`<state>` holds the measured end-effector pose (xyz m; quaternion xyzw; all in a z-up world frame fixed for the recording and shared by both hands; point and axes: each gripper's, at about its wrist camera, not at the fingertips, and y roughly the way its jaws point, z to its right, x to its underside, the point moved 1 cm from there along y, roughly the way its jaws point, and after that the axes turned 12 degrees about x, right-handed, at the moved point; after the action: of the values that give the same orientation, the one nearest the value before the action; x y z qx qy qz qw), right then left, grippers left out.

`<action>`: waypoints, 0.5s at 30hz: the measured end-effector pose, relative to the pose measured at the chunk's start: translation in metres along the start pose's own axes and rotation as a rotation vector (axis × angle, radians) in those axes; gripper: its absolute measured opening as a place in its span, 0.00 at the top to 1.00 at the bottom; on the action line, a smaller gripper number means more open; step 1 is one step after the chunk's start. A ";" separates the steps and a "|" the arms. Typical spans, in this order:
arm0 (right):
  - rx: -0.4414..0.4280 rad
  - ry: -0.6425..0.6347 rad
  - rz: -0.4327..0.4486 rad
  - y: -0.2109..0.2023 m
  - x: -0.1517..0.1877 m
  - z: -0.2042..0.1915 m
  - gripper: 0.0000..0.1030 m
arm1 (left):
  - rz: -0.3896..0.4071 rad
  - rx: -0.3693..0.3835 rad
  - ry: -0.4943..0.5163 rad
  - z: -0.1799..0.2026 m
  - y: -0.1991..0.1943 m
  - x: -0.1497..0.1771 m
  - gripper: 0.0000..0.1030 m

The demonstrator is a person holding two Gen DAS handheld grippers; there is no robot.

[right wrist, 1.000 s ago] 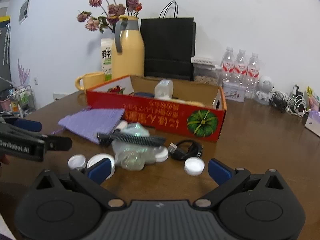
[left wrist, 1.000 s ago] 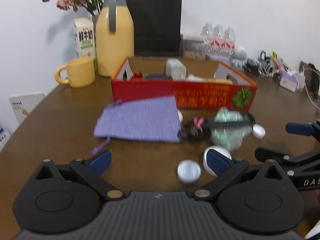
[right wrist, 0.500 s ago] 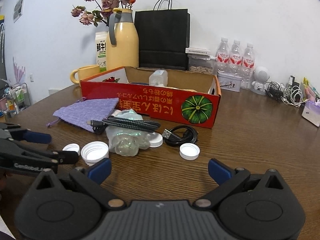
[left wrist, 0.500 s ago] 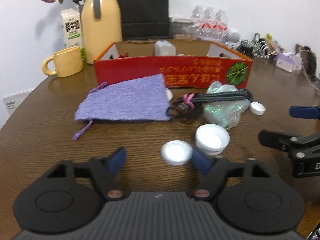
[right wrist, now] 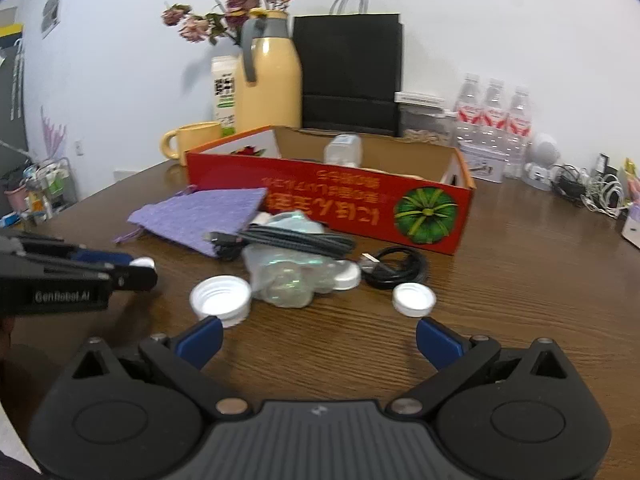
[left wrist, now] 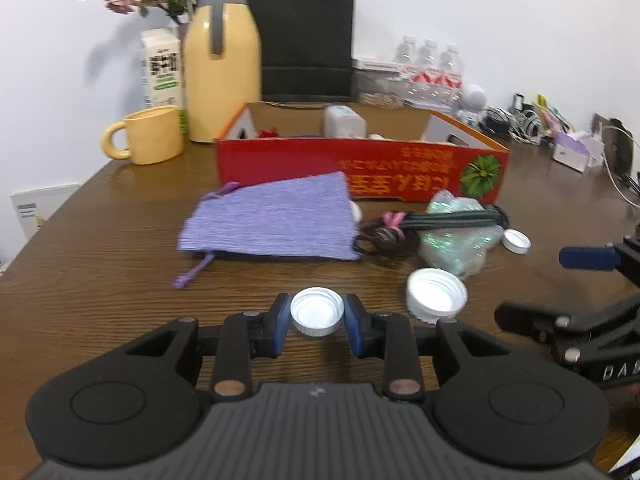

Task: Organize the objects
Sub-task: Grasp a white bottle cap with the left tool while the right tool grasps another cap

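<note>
My left gripper [left wrist: 317, 320] is low over the wooden table, its jaws closing, and both blue pads touch a small white cap [left wrist: 317, 311] held between them. In the right wrist view the left gripper [right wrist: 134, 268] shows at the left with the small white cap [right wrist: 143, 262] at its tips. My right gripper [right wrist: 318, 340] stands open with nothing between its fingers. Ahead lie a larger white cap [right wrist: 220, 300], another small cap [right wrist: 414, 299], a purple pouch [left wrist: 272, 224], a braided cable bundle [left wrist: 448, 219] on crumpled plastic wrap [left wrist: 456, 244], and a black cable [right wrist: 396, 266].
A red cardboard box [left wrist: 360, 172] with several items inside stands behind the clutter. Behind it are a yellow mug [left wrist: 150, 136], a yellow thermos [left wrist: 222, 68], a milk carton [left wrist: 160, 68], a black paper bag [left wrist: 304, 40] and water bottles [left wrist: 430, 64]. Tangled cords [left wrist: 520, 124] lie far right.
The left jaws went from wide open to closed around the small white cap, which now sits between the pads. The right gripper stayed open in about the same place.
</note>
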<state>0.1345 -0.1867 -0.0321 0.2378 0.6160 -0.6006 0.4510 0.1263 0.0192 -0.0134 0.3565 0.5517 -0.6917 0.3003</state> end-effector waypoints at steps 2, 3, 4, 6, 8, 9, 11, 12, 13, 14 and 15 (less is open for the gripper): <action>-0.014 -0.012 -0.006 0.001 0.000 -0.008 0.00 | 0.011 -0.011 -0.009 -0.005 -0.005 0.000 0.71; -0.022 -0.015 -0.010 0.001 0.000 -0.011 0.00 | 0.015 -0.018 -0.013 -0.008 -0.007 -0.001 0.71; -0.030 -0.016 -0.014 0.002 0.000 -0.014 0.00 | 0.020 -0.025 -0.018 -0.011 -0.010 -0.001 0.71; -0.046 -0.020 -0.025 0.004 -0.001 -0.022 0.00 | 0.030 -0.037 -0.028 -0.017 -0.014 -0.001 0.71; -0.059 -0.021 -0.041 0.006 -0.002 -0.029 0.00 | 0.035 -0.052 -0.040 -0.021 -0.017 -0.001 0.71; -0.064 -0.020 -0.048 0.008 -0.002 -0.033 0.00 | 0.039 -0.054 -0.046 -0.023 -0.018 0.000 0.71; -0.070 -0.019 -0.058 0.010 -0.003 -0.039 0.02 | 0.049 -0.054 -0.058 -0.026 -0.020 0.000 0.71; -0.074 -0.018 -0.060 0.011 -0.003 -0.042 0.05 | 0.053 -0.053 -0.063 -0.028 -0.021 0.000 0.71; -0.081 -0.018 -0.062 0.011 -0.004 -0.045 0.08 | 0.057 -0.052 -0.067 -0.029 -0.022 0.000 0.71; -0.085 -0.015 -0.062 0.012 -0.005 -0.048 0.13 | 0.059 -0.052 -0.073 -0.031 -0.022 0.000 0.71; -0.085 -0.010 -0.062 0.013 -0.006 -0.050 0.18 | 0.060 -0.052 -0.076 -0.032 -0.023 0.001 0.71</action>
<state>0.1344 -0.1349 -0.0400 0.1964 0.6457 -0.5886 0.4449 0.1128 0.0554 -0.0062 0.3382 0.5467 -0.6809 0.3509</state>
